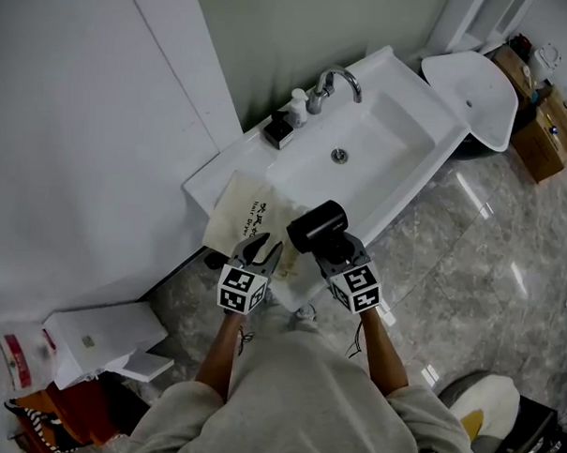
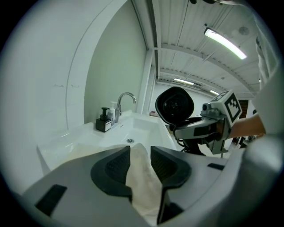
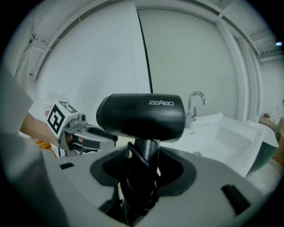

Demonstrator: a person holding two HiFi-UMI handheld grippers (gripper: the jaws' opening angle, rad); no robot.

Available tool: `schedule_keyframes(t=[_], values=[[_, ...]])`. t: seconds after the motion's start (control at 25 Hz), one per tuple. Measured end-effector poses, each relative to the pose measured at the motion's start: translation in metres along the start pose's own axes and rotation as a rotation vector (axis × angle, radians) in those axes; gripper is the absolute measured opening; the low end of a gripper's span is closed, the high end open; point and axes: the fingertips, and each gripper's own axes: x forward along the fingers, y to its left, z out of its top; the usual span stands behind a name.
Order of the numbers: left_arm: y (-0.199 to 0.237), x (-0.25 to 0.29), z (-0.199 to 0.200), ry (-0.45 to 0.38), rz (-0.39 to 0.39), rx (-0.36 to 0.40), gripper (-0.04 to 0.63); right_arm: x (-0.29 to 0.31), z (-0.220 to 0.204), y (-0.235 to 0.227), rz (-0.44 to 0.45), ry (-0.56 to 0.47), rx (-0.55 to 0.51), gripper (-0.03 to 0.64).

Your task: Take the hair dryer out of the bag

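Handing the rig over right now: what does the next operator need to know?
Left gripper: open, cloth of the bag loose between its jaws.
Right gripper: shut on the handle of the hair dryer, held up clear of the bag.
Bag: lying on the counter beside the basin.
Done: dryer is out.
Left: probably set the dryer down.

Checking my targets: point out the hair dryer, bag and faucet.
hair dryer (image 3: 140, 116), right gripper view, barrel side.
bag (image 1: 239, 206), head view, printed face.
faucet (image 1: 314, 100), head view, base.
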Motion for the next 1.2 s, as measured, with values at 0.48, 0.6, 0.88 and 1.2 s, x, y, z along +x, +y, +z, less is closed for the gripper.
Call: schedule_keyframes(t=[0.48, 0.6, 0.88, 1.2], values=[[0.032, -0.044, 0.047, -0.132, 0.120, 0.032, 0.020, -0.024, 0.040, -0.012, -0.087, -0.113, 0.001, 0.195], [0.039, -0.051, 0.065, -0.166, 0.140, 0.045, 0.018, -0.030, 0.062, -0.021, -0.110, -0.157, -0.015, 0.195], [0.049, -0.060, 0.102, -0.235, 0.162, 0.076, 0.018, -0.039, 0.102, -0.036, -0.155, -0.237, -0.041, 0.196], [0.063, -0.063, 0.128, -0.285, 0.176, 0.101, 0.018, -0.041, 0.125, -0.047, -0.200, -0.286, -0.059, 0.196]])
